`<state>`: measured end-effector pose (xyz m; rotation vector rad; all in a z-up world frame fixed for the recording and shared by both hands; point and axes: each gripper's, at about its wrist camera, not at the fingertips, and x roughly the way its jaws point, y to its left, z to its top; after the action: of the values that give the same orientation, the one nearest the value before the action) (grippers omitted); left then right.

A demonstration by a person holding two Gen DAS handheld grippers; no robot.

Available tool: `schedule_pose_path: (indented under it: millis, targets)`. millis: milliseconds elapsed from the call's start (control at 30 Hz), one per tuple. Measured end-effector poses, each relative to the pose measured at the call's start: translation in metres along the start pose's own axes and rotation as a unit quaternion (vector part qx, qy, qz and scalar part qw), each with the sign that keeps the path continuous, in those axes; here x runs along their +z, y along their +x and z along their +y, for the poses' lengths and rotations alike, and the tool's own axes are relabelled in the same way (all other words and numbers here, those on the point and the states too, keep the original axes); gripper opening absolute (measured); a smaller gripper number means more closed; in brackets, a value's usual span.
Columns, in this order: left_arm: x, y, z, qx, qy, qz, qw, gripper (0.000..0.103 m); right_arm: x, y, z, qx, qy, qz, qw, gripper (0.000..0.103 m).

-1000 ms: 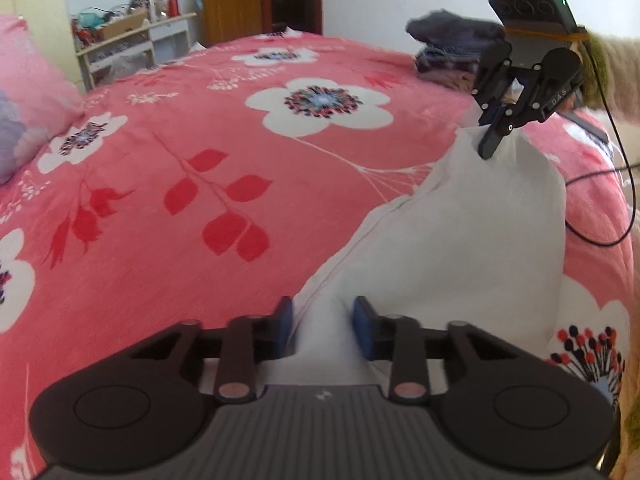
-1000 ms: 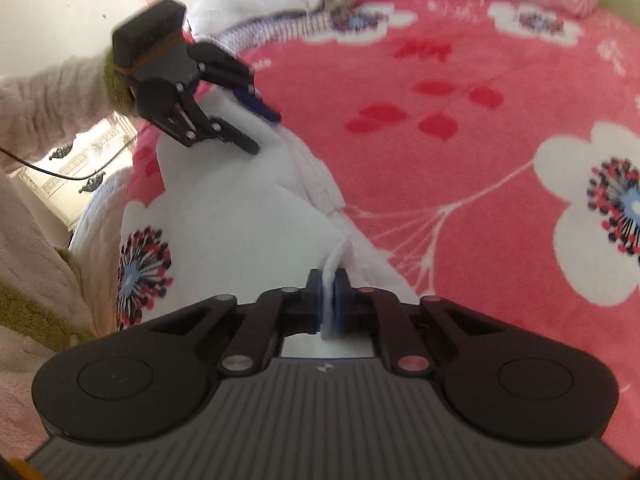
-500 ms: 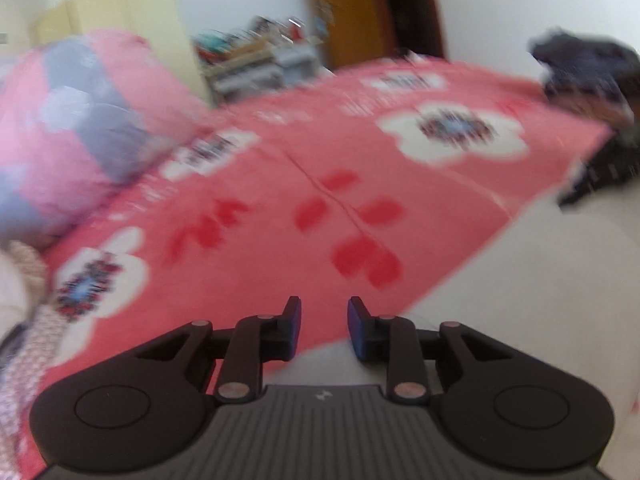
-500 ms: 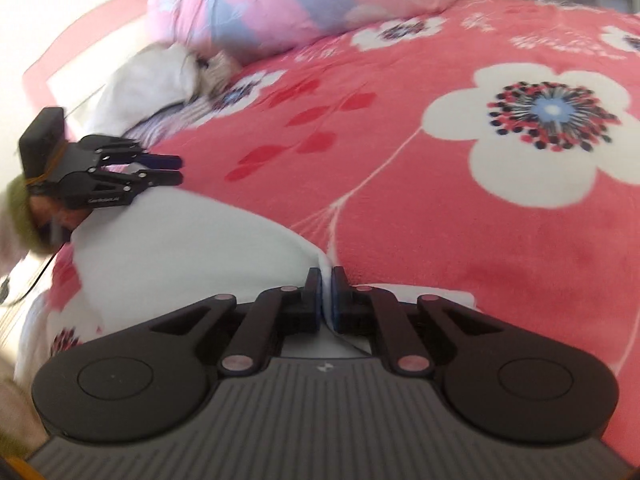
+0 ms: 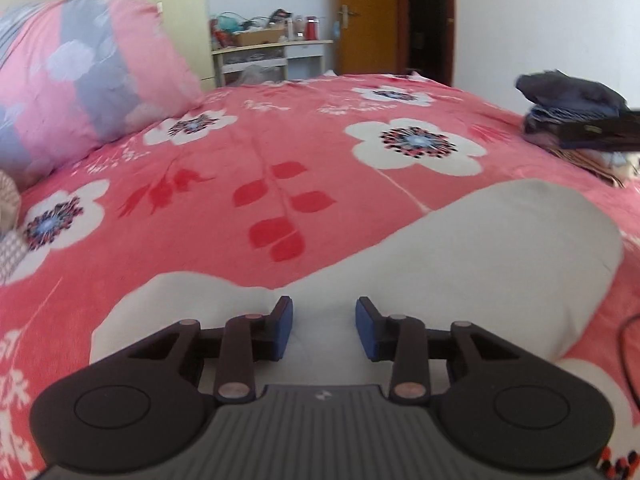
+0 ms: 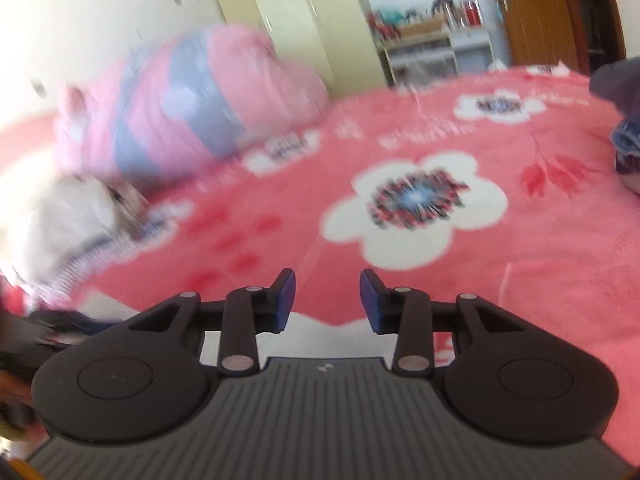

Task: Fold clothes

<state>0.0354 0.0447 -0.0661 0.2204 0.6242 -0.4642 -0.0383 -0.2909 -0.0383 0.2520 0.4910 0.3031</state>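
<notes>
One white garment (image 5: 460, 264), one pink-and-grey pillow (image 5: 92, 80), two hand-held grippers (image 5: 324, 322)

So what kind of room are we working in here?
A bedroom, most likely: a bed with a pink floral blanket, a rolled quilt at its head, and a wooden door beyond.

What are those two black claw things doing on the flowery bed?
A person is folding a white garment on the pink flowered blanket. Both tools have just been opening their jaws. The left hand-held gripper sits over the cloth with its pads apart, gripping nothing. The right hand-held gripper has nothing between its pads, with a white edge just below it. A pile of dark clothes waits at the far right.
</notes>
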Motion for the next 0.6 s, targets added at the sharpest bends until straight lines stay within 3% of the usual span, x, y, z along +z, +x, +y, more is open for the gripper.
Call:
schedule_pose_path:
  millis: [33, 133, 233, 300, 433, 533, 600]
  targets:
    - [-0.002, 0.001, 0.0, 0.005, 0.001, -0.003, 1.0, 0.037, -0.004, -0.008, 0.01, 0.011, -0.008, -0.006, 1.0, 0.034]
    - [-0.008, 0.006, 0.001, 0.018, -0.002, -0.004, 0.9998, 0.038, -0.037, 0.007, 0.046, 0.042, -0.044, 0.04, 0.997, 0.033]
    - [-0.014, 0.013, 0.005, 0.021, -0.012, -0.004, 0.9997, 0.038, -0.074, 0.031, 0.046, 0.008, -0.03, 0.074, 0.997, 0.026]
    - [-0.014, 0.015, 0.007, 0.019, -0.019, -0.002, 0.9996, 0.038, -0.076, 0.024, 0.027, -0.008, 0.019, 0.056, 0.998, 0.014]
    - [-0.016, 0.019, 0.01, 0.014, -0.028, -0.004, 0.9995, 0.039, -0.076, 0.0, -0.022, -0.037, 0.112, 0.017, 0.993, 0.01]
    - [-0.016, 0.02, 0.009, 0.017, -0.025, -0.002, 0.9995, 0.039, -0.085, -0.02, -0.061, -0.032, 0.2, -0.007, 0.979, 0.005]
    - [-0.016, 0.02, 0.008, 0.019, -0.022, -0.001, 0.9996, 0.039, -0.096, -0.03, -0.084, -0.052, 0.255, -0.032, 0.965, 0.005]
